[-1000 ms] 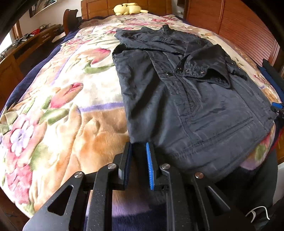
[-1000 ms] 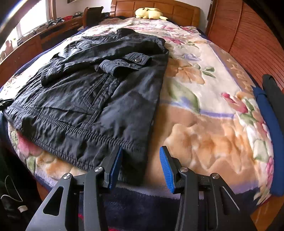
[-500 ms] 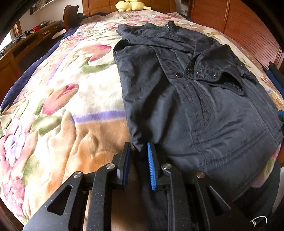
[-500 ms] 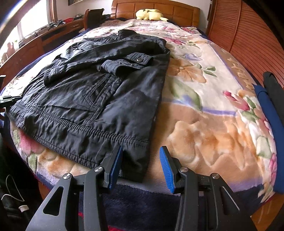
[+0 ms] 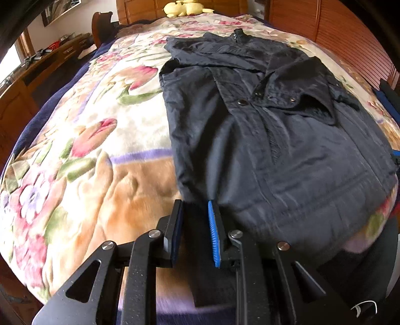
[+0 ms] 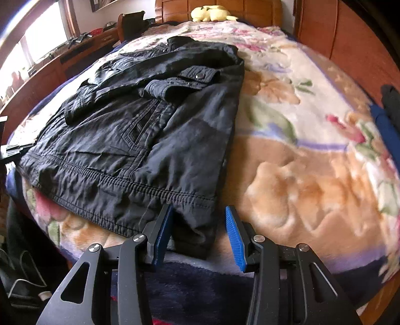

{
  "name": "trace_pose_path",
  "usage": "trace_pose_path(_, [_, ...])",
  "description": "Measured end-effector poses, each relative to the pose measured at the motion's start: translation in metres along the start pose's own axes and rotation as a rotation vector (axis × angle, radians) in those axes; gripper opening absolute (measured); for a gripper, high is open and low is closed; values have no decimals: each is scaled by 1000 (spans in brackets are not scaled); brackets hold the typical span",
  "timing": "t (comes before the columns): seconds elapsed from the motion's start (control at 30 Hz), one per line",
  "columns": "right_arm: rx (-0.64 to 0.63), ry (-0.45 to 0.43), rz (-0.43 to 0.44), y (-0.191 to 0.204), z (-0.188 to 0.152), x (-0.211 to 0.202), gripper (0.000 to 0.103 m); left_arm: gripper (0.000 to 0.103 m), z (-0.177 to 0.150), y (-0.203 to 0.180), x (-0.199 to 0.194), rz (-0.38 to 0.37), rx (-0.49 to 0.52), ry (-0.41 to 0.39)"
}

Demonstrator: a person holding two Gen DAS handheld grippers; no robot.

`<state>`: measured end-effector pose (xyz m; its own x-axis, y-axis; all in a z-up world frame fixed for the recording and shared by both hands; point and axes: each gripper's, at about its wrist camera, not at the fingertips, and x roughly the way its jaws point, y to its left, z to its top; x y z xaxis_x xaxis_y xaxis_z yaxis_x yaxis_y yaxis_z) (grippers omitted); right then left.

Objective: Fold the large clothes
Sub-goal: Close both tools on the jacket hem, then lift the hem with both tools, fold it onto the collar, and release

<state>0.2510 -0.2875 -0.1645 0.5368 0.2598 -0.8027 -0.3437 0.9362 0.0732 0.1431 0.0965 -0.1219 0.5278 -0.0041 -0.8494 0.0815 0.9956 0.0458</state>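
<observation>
Closing on the hem's right corner, the right gripper (image 6: 197, 233) has the dark fabric lying between its blue pads, though a gap shows on the outer side and the pads do not yet press it. The left gripper (image 5: 196, 232) has its jaws narrow, with the hem's other corner lying between them; that view is blurred low down, so whether the pads actually pinch the cloth I cannot tell.

Outward from the fingers, the black jacket (image 6: 150, 130) lies flat on the floral blanket (image 6: 312, 162), collar toward the headboard and hem at the near edge of the bed, where it slightly overhangs. Both sleeves look already folded in across the front, one cuff (image 6: 197, 76) with its snap resting near the chest, so the garment forms a rough rectangle.

By that reading the sideways folds are done. What remains is the lengthwise fold: securing both hem corners, lifting them together and carrying them toward the collar, then perhaps a tidy-up. A yellow plush toy (image 6: 212, 13) sits well beyond, by the headboard, clear of the work.
</observation>
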Motion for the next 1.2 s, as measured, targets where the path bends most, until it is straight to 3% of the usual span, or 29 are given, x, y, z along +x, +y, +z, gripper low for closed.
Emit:
trace_pose_path(0.03, [-15, 1, -12, 3, 0, 0, 35, 21, -3, -1, -3, 2, -11, -5])
trace_pose_path(0.13, [-42, -14, -18, 9, 2, -3, 18, 20, -9, -8, -6, 5, 17, -21])
trace_pose_path(0.27, [-53, -56, -31, 15, 3, -8, 9, 11, -8, 1, -14, -87, 2, -31])
trace_pose_path(0.57, [-14, -216, -9, 20, 4, -67, 6, 7, 14, -1, -83, -146, 12, -204])
trace_pose_path(0.73, [-26, -285, -47, 29, 4, -103, 5, 7, 29, -5, -120, -144, 33, -300])
trace_pose_path(1.2, [-96, -545, -94, 54, -34, -251, 4, 6, 40, 0, -255, -144, 105, -570])
